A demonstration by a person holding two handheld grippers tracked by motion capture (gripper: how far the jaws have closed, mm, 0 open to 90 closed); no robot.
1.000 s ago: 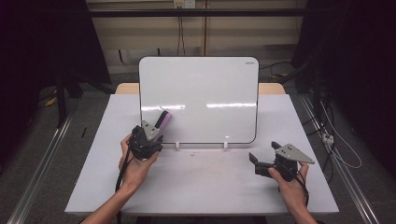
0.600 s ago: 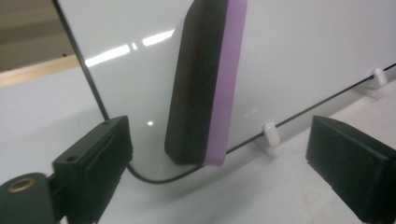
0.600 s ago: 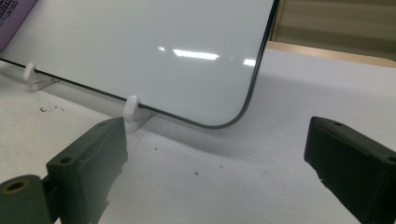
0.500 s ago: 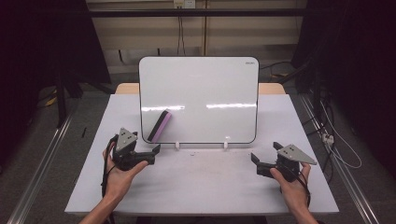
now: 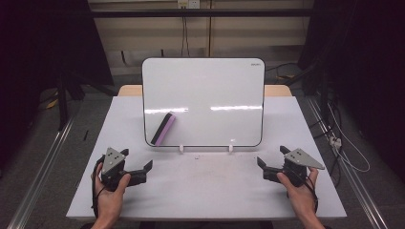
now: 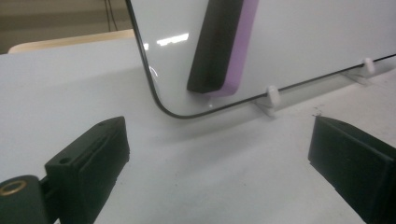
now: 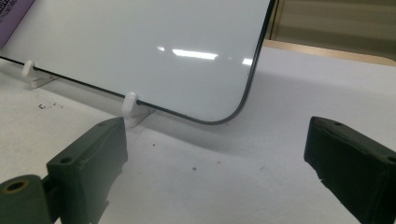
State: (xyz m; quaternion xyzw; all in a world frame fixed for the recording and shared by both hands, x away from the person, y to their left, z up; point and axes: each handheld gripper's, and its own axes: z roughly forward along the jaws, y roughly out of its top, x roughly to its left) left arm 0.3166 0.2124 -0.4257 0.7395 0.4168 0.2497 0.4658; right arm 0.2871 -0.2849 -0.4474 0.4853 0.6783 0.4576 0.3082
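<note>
A black-and-purple eraser clings slantwise to the lower left of an upright whiteboard at the middle of the white table. My left gripper rests at the front left, below and left of the eraser, and its jaws have just been opening; it is open with nothing between them. In the left gripper view the eraser sits on the board beyond the open left gripper. My right gripper stands open and empty at the front right, facing the board's lower right corner.
Small white clip feet hold the board's bottom edge. Metal rails run along both sides of the table, and cables lie on the floor to the right. A purple corner of the eraser shows in the right gripper view.
My left gripper let go of the eraser, which stays on the board, and drew back toward the front left of the table. The right gripper has not moved.
</note>
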